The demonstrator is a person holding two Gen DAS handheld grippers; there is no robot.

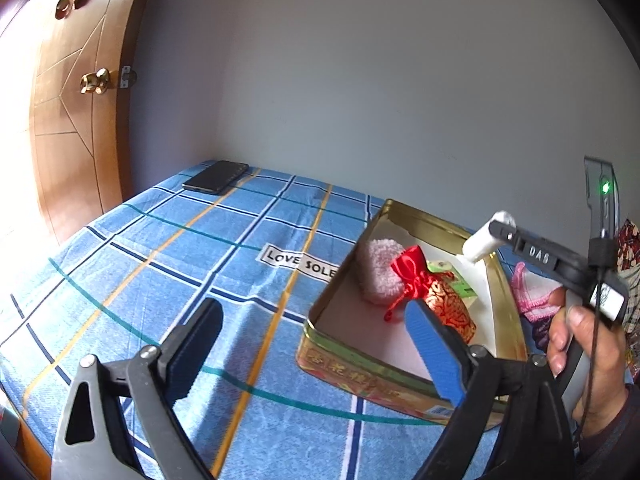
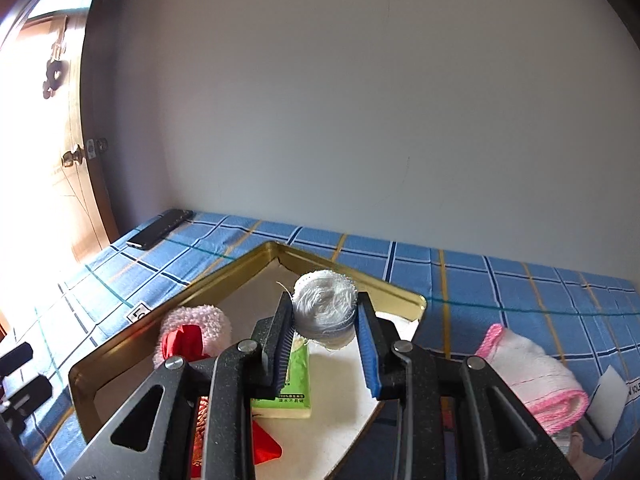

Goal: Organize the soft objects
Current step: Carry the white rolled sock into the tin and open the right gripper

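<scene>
Right wrist view: right tool point(image 2: 324, 340) clenched on a white roll of thread point(image 2: 325, 312), 1 pad on each side, held above the tin point(image 2: 120, 344).
Tin: gold-rimmed, on a blue checked cloth point(image 1: 160, 264); inside lie a pink fluffy pouch point(image 1: 374, 276), a red drawstring bag point(image 1: 436, 300) and a green tissue pack point(image 2: 298, 376).
Left tool point(image 1: 316, 344): released, nothing between its 2 fingers, just beside the tin's near corner.
Pink-edged cloth point(image 2: 532, 376): on the checked cloth, right of the tin.
Phone point(image 1: 216, 177): far corner, well apart.
</scene>
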